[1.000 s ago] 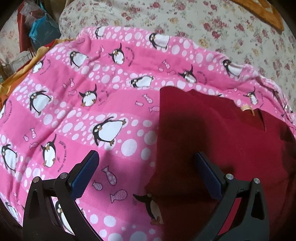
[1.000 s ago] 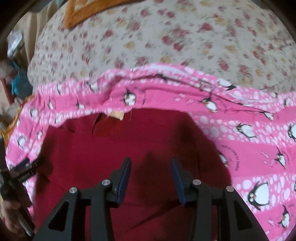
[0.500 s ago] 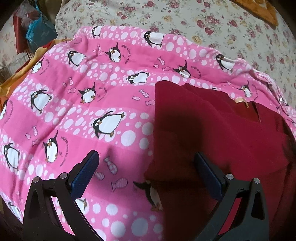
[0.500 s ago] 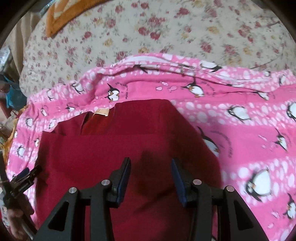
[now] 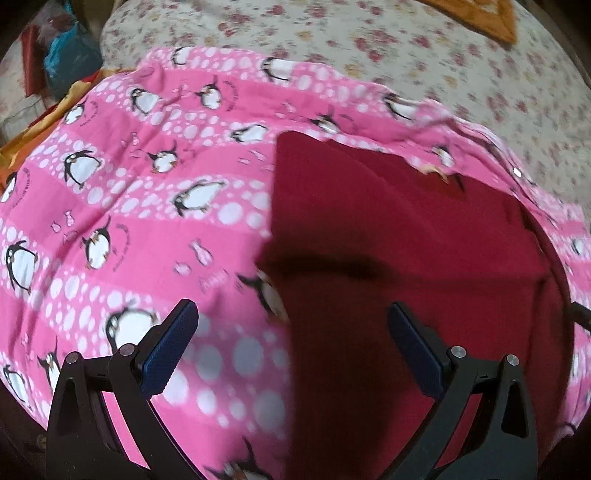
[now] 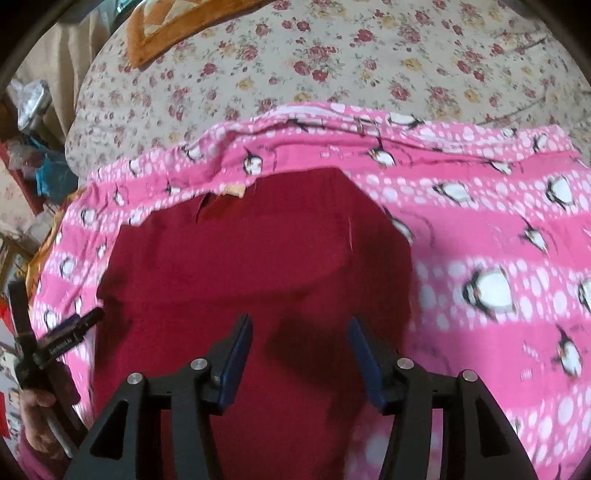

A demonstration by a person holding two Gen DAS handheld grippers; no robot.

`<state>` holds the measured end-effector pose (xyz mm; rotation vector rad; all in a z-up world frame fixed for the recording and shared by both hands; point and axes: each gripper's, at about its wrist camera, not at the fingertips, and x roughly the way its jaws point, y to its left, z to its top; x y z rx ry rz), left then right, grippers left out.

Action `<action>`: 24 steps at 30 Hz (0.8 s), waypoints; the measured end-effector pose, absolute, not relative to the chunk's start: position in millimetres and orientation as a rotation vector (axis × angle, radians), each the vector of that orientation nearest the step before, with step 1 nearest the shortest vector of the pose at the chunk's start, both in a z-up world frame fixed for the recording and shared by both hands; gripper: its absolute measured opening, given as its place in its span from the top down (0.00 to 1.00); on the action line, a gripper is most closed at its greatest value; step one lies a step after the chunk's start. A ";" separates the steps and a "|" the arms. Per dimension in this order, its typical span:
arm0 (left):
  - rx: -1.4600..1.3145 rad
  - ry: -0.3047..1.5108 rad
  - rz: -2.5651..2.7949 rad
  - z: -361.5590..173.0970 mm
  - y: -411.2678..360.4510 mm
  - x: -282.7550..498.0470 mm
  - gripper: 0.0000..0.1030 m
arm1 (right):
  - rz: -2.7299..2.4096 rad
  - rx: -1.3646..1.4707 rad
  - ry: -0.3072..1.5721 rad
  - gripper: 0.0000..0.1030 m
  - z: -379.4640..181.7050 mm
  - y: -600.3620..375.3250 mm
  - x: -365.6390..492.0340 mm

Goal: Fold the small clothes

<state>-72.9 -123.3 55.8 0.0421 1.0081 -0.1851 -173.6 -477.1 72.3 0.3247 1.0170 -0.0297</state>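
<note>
A dark red garment [image 5: 406, 251] [image 6: 258, 266] lies flat on a pink penguin-print blanket [image 5: 147, 206] [image 6: 498, 236], a small tan label at its far edge. My left gripper [image 5: 291, 314] stands wide open above the garment's left edge, nothing between its blue pads. Over the middle of the garment my right gripper [image 6: 301, 325] is open and its jaws are opening wider, with only cloth below and nothing pinched. The left gripper [image 6: 79, 325] also shows at the left edge of the right wrist view, held by a hand [image 6: 37, 424].
A floral bedcover [image 6: 332, 59] stretches beyond the blanket, with an orange-edged cloth [image 6: 177, 26] at the far side. To the left of the bed stand bags and clutter [image 5: 62, 62]. Orange fabric [image 5: 40, 133] peeks from under the blanket's left edge.
Both grippers have drawn back from the garment, so more of it and the blanket shows. The right gripper's jaws stand wider apart than before. The left gripper stays wide open.
</note>
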 end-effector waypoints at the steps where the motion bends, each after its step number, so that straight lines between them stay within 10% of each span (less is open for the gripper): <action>1: 0.054 1.006 -0.201 56.8 -127.4 -80.1 0.01 | -0.027 0.313 1.026 0.49 71.1 -475.4 -181.7; 15: 0.070 0.986 -0.273 68.5 -147.6 -118.3 0.01 | 0.097 0.364 1.047 0.49 57.9 -447.9 -280.5; 24: 0.055 0.980 -0.294 78.1 -138.4 -128.1 0.01 | 0.174 0.333 1.084 0.87 38.3 -420.2 -279.2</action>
